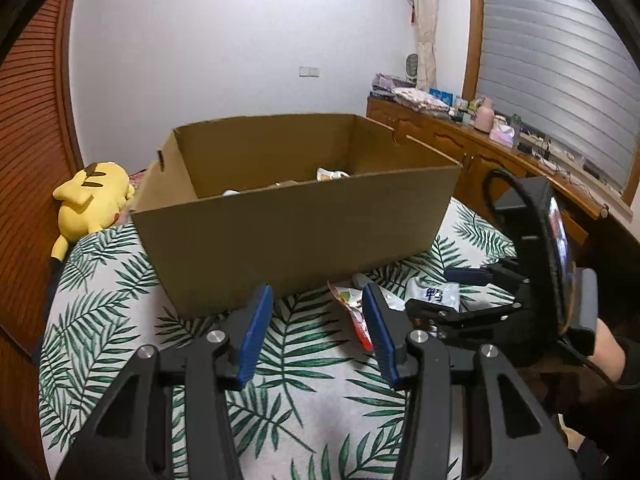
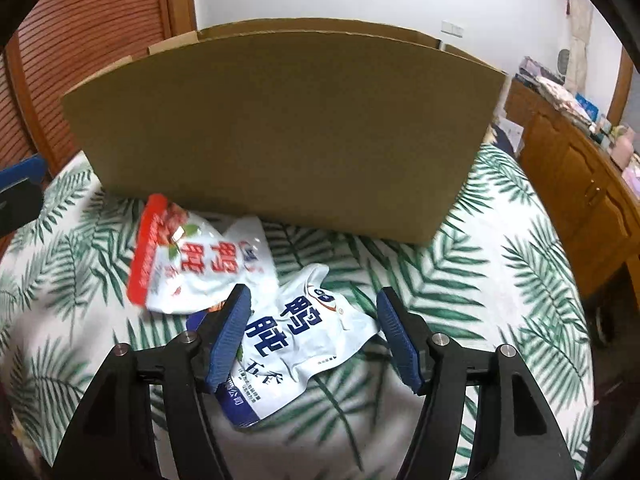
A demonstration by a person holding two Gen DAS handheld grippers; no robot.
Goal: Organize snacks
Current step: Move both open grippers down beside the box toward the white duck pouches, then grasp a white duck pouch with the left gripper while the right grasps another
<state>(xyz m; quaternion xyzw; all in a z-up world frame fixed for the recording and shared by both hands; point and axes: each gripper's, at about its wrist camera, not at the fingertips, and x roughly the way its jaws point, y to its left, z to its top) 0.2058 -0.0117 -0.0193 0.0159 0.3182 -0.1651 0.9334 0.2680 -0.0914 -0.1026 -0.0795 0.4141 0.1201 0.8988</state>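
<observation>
An open cardboard box (image 1: 296,232) stands on the leaf-print bed cover, with a few snack packs (image 1: 332,175) showing inside. In front of it lie a red-and-white snack pack (image 2: 188,256) and a blue-and-white snack pack (image 2: 304,336). My right gripper (image 2: 314,336) is open, low over the blue-and-white pack, with its fingers on either side of it. It also shows in the left wrist view (image 1: 444,288) over that pack (image 1: 432,294). My left gripper (image 1: 316,324) is open and empty above the cover, left of the red-and-white pack (image 1: 356,308).
A yellow plush toy (image 1: 90,200) lies left of the box by the wooden slatted wall. A wooden sideboard (image 1: 480,148) with clutter runs along the right under the window blind. The leaf-print cover (image 2: 500,264) stretches right of the packs.
</observation>
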